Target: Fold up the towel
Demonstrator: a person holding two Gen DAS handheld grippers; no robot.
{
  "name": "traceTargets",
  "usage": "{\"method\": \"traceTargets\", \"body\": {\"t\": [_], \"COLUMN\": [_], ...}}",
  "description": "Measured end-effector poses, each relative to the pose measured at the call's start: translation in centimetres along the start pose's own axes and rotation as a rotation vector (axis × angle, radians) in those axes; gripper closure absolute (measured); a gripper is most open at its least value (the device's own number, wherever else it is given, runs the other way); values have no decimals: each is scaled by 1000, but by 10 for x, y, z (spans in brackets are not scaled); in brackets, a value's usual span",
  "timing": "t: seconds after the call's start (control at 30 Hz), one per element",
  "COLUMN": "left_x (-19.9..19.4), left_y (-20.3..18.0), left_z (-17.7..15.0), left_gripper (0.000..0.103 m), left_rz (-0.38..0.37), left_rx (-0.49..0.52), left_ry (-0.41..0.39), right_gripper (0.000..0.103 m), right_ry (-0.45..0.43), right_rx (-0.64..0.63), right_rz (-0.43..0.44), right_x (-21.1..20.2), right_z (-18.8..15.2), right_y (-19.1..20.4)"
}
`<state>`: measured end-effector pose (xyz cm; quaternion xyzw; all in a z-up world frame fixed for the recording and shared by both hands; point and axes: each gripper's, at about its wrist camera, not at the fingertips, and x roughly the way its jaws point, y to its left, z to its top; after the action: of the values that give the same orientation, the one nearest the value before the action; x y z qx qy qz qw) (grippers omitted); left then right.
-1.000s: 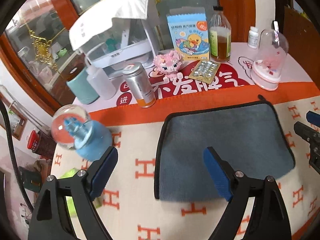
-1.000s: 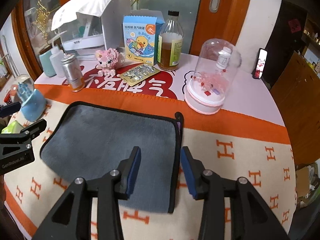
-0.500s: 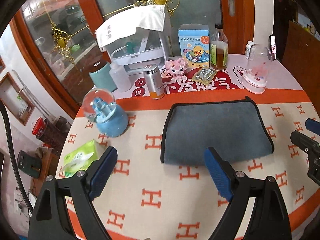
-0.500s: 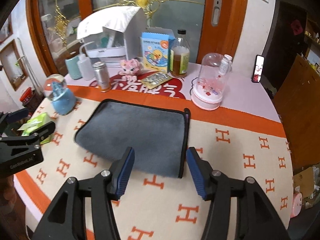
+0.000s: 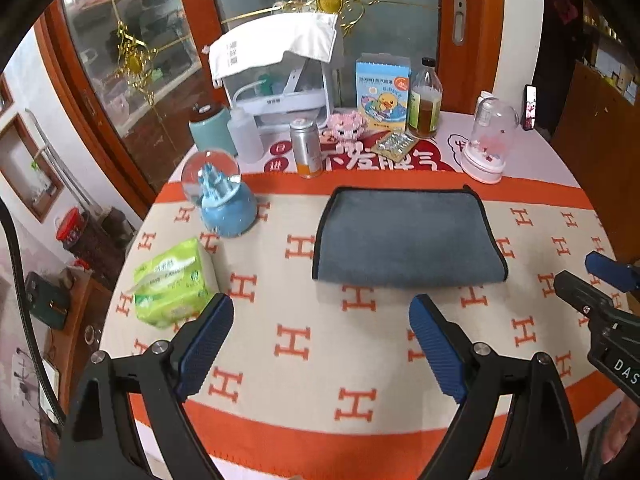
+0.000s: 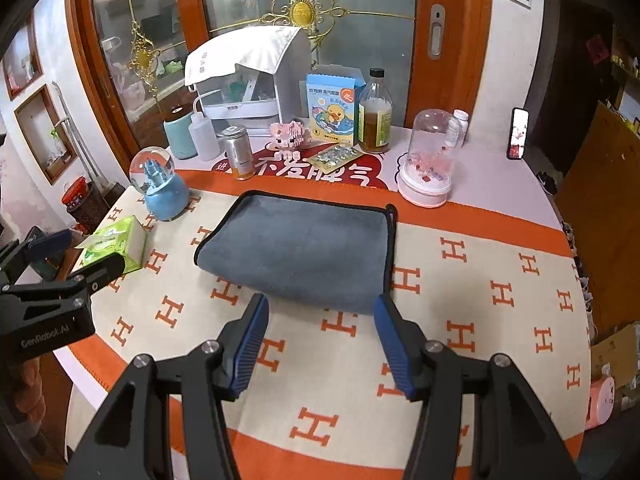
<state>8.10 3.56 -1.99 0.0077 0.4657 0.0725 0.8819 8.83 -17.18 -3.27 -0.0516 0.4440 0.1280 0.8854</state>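
Observation:
A grey towel with black edging [image 5: 406,236] lies folded flat on the cream and orange tablecloth [image 5: 320,364]; it also shows in the right wrist view [image 6: 304,252]. My left gripper [image 5: 320,320] is open and empty, held above the cloth in front of the towel's near edge. My right gripper [image 6: 320,328] is open and empty, also in front of the near edge. The right gripper shows at the right border of the left wrist view [image 5: 600,292]. The left gripper shows at the left of the right wrist view [image 6: 56,272].
A blue snow globe [image 5: 222,200] and a green tissue pack [image 5: 172,284] sit left of the towel. Behind it stand a metal can [image 5: 306,148], a pink toy [image 5: 346,126], a blister pack [image 5: 394,146], a duck box [image 5: 382,96], a bottle [image 5: 426,104] and a glass dome [image 5: 488,140].
Both grippers have pulled back and risen away from the towel, which now lies further off in both views. The right gripper's jaws have opened wider. The towel has not moved.

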Motion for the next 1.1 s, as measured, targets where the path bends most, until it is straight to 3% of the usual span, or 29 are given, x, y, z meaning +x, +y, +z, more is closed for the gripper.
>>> {"method": "traceTargets", "body": {"t": [0.27,0.7,1.1], "left_x": [-19,-67,-71], "left_y": [7,8,11], "left_z": [-25,-59,-69], "left_gripper": [14,13,13], "left_rz": [14,-33,-55], "left_rx": [9,35,13], "left_ry": [5,-22,-9], "right_gripper": [48,48,47], "right_ry": [12,11,-6], "right_rx": [30,87,140], "right_rz": [-29,-32,-67], "right_x": [-18,-55,-72], "right_z": [-24,-55,-66], "right_y": [15,38,40]}}
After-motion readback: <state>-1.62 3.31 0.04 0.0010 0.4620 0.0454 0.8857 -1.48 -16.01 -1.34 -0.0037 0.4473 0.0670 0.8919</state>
